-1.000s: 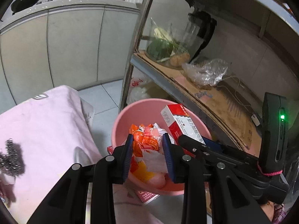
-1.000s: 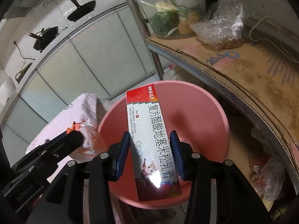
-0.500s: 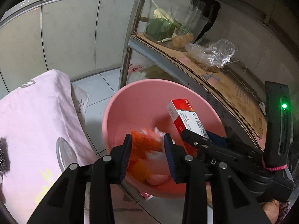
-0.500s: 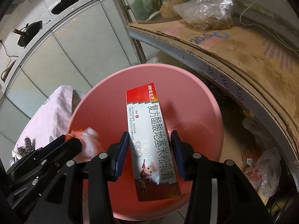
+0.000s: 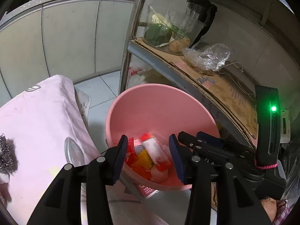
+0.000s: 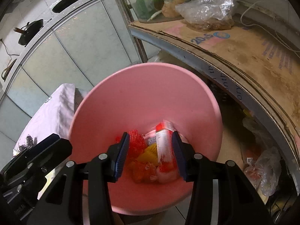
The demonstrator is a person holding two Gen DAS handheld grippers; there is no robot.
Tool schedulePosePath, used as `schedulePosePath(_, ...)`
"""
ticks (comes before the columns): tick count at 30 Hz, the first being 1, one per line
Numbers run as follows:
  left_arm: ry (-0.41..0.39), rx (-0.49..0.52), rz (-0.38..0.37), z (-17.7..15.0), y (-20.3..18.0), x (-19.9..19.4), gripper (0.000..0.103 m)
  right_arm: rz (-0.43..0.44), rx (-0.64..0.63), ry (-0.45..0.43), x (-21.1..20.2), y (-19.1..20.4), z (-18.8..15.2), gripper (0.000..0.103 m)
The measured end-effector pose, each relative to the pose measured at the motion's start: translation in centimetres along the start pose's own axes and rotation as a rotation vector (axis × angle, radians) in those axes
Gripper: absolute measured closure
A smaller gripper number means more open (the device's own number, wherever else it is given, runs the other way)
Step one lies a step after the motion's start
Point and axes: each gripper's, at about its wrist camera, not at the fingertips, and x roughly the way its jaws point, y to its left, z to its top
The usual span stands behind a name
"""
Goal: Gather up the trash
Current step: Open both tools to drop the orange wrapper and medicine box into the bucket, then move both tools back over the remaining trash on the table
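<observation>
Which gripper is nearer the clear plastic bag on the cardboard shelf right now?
Right. The right gripper hangs over the pink bucket on its shelf side; the left gripper sits beside it, farther from the plastic bag.

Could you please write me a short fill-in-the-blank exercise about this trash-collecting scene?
1. The red-and-white box lies inside the pink ____.
2. Both the left gripper and the right gripper are ____.
3. The clear plastic bag sits on the cardboard-lined ____.

Missing words: bucket; open; shelf
</observation>
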Motion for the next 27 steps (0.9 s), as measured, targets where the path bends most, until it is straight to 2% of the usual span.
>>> schedulePosePath(8, -0.02, 0.015, 0.03, -0.5, 0.1, -3.1, 0.058, 0.073, -0.046, -0.037, -3.3, 2.3, -1.3, 0.056)
schedulePosePath(16, -0.035, 0.003, 0.061, -1.5, 1.0, -6.4, 0.058, 0.104, -0.095, -0.053, -6.1, 4.3, -2.7, 0.056)
schedulePosePath(27, -0.049, -0.041, 0.106, -4.0, 3.6, -10.3, 0.056, 0.15, -0.176, -0.022, -7.2, 8.3, -5.3, 0.056)
